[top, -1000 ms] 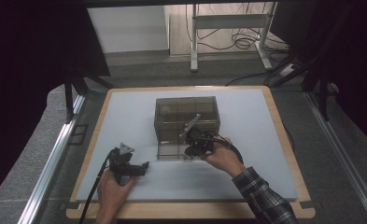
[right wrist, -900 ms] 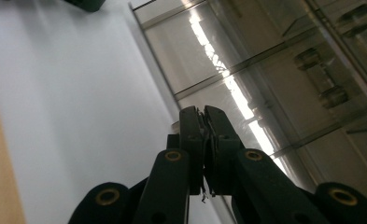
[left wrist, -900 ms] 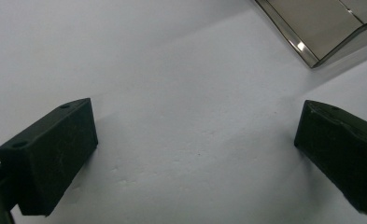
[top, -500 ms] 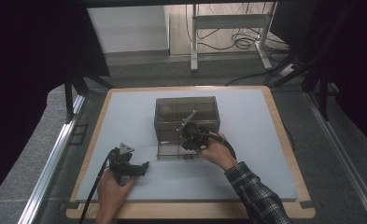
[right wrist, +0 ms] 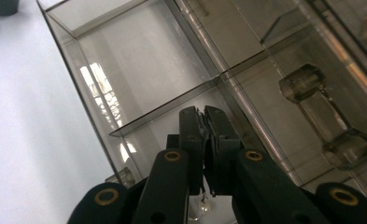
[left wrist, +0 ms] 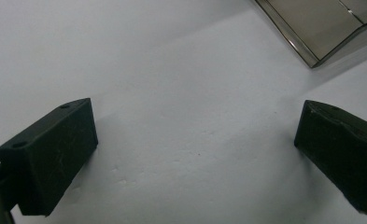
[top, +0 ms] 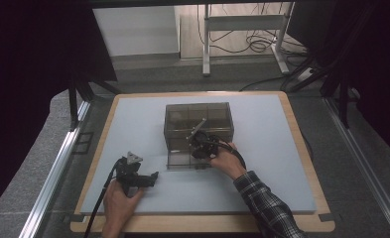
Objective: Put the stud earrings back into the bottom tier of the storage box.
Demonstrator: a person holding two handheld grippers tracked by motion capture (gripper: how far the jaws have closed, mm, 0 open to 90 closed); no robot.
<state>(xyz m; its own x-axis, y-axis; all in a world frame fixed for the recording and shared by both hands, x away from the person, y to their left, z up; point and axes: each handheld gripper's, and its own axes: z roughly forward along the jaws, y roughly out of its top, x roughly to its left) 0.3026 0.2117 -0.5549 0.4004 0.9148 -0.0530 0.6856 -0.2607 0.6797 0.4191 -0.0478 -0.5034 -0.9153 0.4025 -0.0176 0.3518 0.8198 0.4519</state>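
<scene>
A smoky clear drawer box [top: 197,116] stands in the middle of the white mat [top: 272,148]. Its bottom drawer [top: 180,161] is pulled out toward me. My right gripper [top: 196,148] hangs over the drawer's right end, at the front of the box. In the right gripper view its jaws [right wrist: 204,114] are shut flat together above the divided drawer compartments [right wrist: 139,60], with nothing visibly between the tips. A clear dumbbell-shaped handle [right wrist: 328,119] shows at the right. My left gripper [top: 150,177] rests on the mat at the front left, open [left wrist: 195,140], with bare mat between its jaws.
The mat lies on a wooden board [top: 301,134] with a metal rail [top: 53,168] along its left side. A corner of the drawer [left wrist: 321,28] reaches into the left gripper view. A table frame and cables [top: 242,34] stand beyond the far edge.
My right hand has sunk and edged a little left toward the front of the box, its jaws staying shut. The left hand and gripper have kept still.
</scene>
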